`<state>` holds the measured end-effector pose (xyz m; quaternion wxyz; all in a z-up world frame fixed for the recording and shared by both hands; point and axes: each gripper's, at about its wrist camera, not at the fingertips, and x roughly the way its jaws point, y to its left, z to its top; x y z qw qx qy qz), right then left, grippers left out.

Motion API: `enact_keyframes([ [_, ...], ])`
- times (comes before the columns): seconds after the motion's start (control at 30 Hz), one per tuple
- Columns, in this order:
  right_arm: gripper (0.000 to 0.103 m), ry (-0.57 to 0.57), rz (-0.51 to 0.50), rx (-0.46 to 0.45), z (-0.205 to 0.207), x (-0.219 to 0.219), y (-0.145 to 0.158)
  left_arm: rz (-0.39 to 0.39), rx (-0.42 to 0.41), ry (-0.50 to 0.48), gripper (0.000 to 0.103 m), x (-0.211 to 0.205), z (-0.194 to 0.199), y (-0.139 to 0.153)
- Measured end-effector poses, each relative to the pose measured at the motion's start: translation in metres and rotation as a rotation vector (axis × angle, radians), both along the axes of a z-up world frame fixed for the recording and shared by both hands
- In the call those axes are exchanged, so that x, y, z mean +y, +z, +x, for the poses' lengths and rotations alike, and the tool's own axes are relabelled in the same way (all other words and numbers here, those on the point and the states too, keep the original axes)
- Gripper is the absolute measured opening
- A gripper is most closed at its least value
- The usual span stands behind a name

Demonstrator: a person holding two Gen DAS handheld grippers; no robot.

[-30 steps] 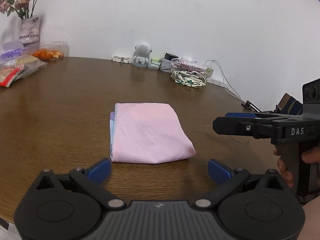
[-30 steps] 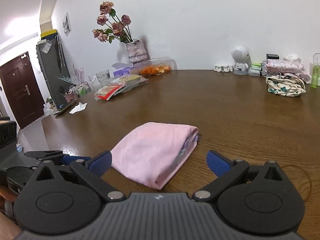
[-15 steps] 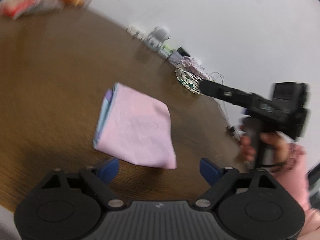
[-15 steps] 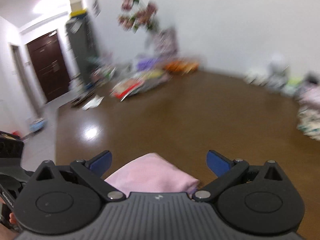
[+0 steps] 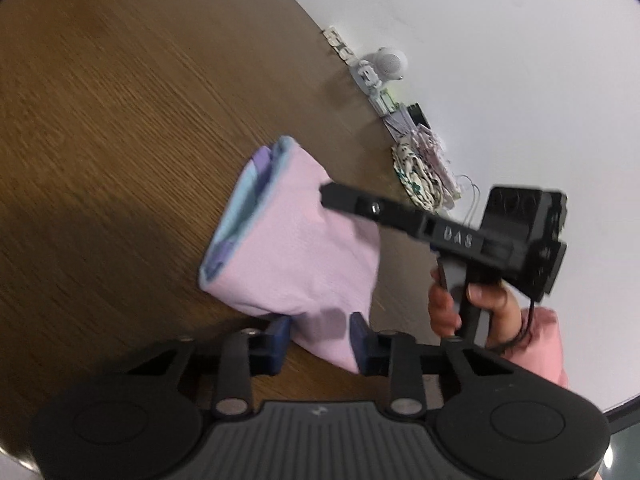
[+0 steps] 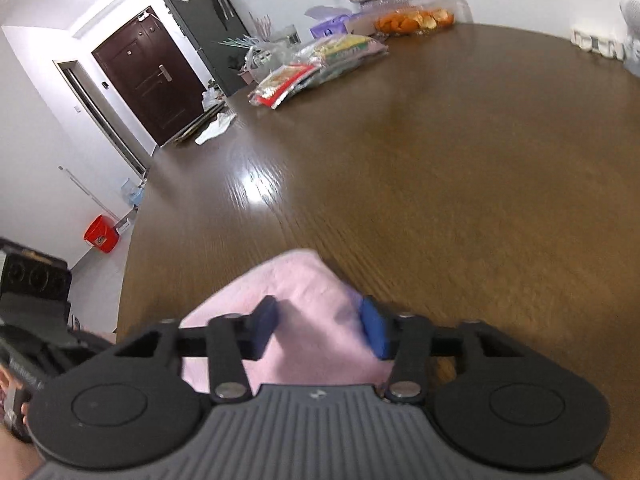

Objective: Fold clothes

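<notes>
Both jaws have just been closing, left gripper (image 5: pixel 319 334) and right gripper (image 6: pixel 320 330) each narrowed around the folded pink cloth (image 5: pixel 296 248), contact unclear, lift likely next.

folded garment (image 5: pixel 296 248): was pale pink with a fine mesh texture, light blue and lilac layers at its open edge
table (image 5: pixel 100 120): was dark brown with wood grain
left claw (image 5: pixel 320 336): was black with blue pads
right claw (image 6: pixel 320 328): was black with blue pads
sleeve (image 5: pixel 540 344): was pink
cloth pile (image 5: pixel 420 172): was cream with dark green print, under a pink patterned piece
door (image 6: pixel 148 76): was dark reddish brown
bucket (image 6: pixel 102 234): was red
wall (image 5: pixel 500 40): was white
</notes>
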<state>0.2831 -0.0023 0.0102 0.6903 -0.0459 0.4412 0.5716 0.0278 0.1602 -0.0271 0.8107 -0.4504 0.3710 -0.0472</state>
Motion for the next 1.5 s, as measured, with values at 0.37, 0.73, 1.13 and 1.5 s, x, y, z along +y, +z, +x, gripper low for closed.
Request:
enact_keyframes([
  [0.37, 0.019, -0.388, 0.041, 0.125, -0.047, -0.083, -0.004, 0.291, -0.006, -0.180, 0.012, 0.006, 0.049, 0.020],
  [0.73, 0.024, -0.703, 0.128, 0.138, -0.113, -0.150, -0.019, 0.490, -0.066, -0.477, 0.016, -0.043, 0.091, 0.030],
  [1.13, 0.026, -0.559, 0.103, -0.346, -0.136, -0.094, 0.012, 0.859, -0.342, -0.622, 0.028, -0.103, 0.041, 0.038],
  [1.5, 0.022, -0.567, 0.058, -0.407, -0.146, -0.087, 0.004, 0.836, -0.378, -0.579, 0.029, -0.095, 0.045, 0.044],
])
